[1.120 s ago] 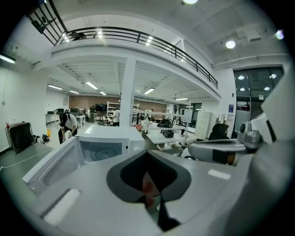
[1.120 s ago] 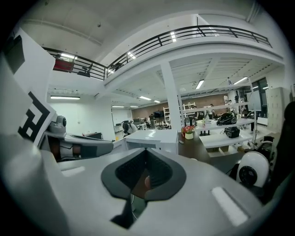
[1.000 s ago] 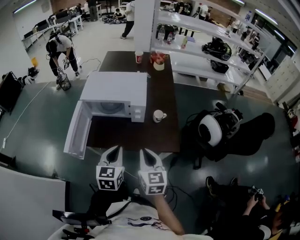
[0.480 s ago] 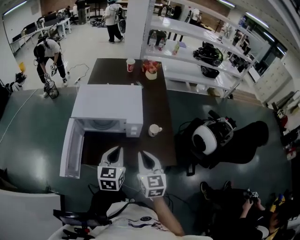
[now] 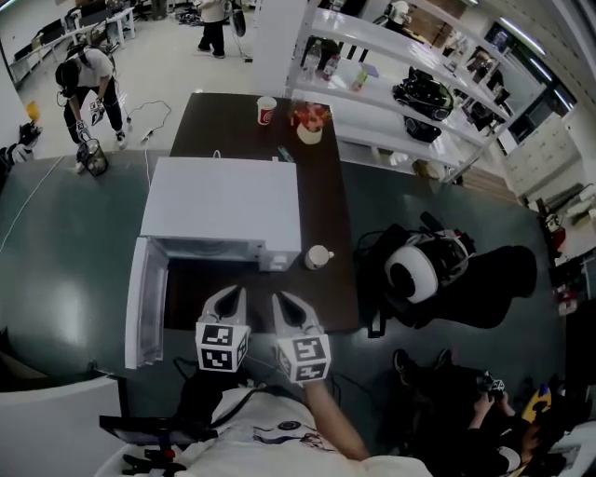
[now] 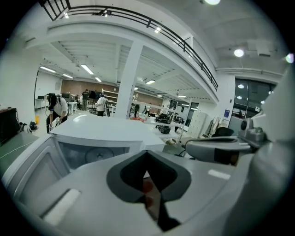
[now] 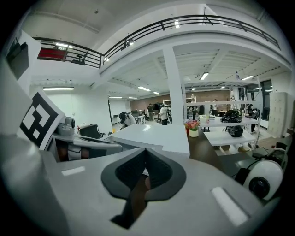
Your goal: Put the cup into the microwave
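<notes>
place: open lab hall | evidence: white equipment shelves (image 5: 410,51); far desks (image 5: 88,23); mezzanine railing (image 7: 184,19)

The microwave (image 5: 219,200) is showing white, the cup (image 5: 318,256) white too, the table (image 5: 326,205) dark brown, the floor (image 5: 74,261) dark green.

No legible txt, labels, brands or nos. anywhere.

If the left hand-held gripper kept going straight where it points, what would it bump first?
Probably the boxy white microwave, at its open front. The left hand-held gripper seems tilted slightly down, so the dark brown table might come first; depth is unclear.
</notes>
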The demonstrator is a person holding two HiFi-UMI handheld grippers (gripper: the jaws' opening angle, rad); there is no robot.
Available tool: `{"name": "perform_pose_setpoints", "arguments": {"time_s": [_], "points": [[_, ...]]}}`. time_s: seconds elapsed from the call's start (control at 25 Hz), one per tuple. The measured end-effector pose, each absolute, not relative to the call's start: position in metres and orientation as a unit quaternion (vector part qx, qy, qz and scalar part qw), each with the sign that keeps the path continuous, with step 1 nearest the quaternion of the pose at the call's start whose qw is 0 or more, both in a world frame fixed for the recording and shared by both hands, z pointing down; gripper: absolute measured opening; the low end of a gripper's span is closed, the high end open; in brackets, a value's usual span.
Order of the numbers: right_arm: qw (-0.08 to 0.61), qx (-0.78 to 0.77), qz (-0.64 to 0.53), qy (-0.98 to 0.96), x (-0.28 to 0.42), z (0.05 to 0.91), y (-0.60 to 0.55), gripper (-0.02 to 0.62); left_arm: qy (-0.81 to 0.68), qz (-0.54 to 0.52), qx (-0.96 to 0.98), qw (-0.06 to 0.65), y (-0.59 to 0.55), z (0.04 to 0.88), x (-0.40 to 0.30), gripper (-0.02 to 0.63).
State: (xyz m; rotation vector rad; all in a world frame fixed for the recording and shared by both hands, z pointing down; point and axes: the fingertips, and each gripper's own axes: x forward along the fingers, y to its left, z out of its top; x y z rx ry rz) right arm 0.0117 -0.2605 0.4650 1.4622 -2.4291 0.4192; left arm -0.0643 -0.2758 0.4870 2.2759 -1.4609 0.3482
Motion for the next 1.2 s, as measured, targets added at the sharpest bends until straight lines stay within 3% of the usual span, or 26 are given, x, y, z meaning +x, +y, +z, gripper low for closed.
{"name": "perform_pose_setpoints", "arguments": {"time_s": [0.32, 0.92, 1.2], "points": [[0.205, 0.504, 0.170, -0.822, -0.004, 0.498, -0.269, 0.003, -0.472, 0.182, 0.817, 0.278, -0.293, 0.533, -0.064, 0.000], [0.242, 0.505, 0.304, -0.771, 0.078, 0.608, -0.285, 0.043, -0.422, 0.313, 0.753, 0.396, -0.281, 0.652, -0.002, 0.000], [0.258, 0.484, 0.344, -0.762, 0.100, 0.646, -0.305, 0.147, -0.412, 0.342, 0.735, 0.416, -0.281, 0.680, 0.007, 0.000]]}}
